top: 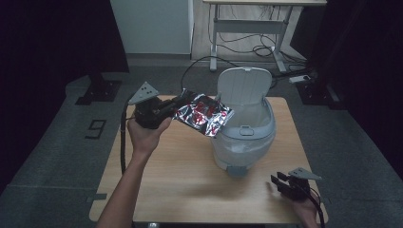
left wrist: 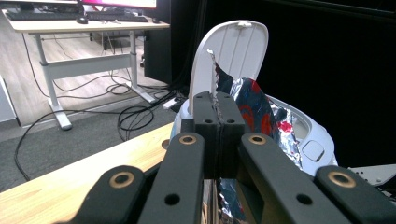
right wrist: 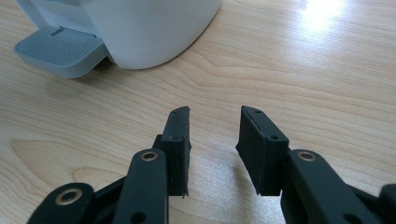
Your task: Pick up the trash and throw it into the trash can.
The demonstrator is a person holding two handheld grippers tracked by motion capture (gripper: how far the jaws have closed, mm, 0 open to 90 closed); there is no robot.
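While the left gripper (top: pixel 177 105) is held above the far-left part of the light wooden table (top: pixel 190 175), its jaws are pressed fully together on one edge of a crinkled silver foil wrapper with red print (top: pixel 203 114). Left gripper view confirms: the two black pads (left wrist: pixel 218 122) meet with the thin foil edge pinched between them, a jagged strip of wrapper (left wrist: pixel 252 107) standing up above the pads and more of it hanging below.

Wrapper position: off the table, roughly level, stretching from the left gripper toward the white plastic pedal bin (top: pixel 243 137). Its far end lies over the left side of the bin's rim; whether it touches the rim cannot be told. The bin's hinged lid (top: pixel 244 85) stands upright, open, behind the mouth. A grey foot pedal (top: pixel 236 170) sticks out at the bin's near base.

Right gripper (top: pixel 281 182): low at the near-right corner of the table, well apart from the wrapper. Right gripper view shows its jaws partly open, a clear gap between the pads (right wrist: pixel 180 140), nothing in that gap, bare wood under it. The pedal (right wrist: pixel 60 50) and the bin's lower wall (right wrist: pixel 149 28) lie ahead of it, near but not touching.
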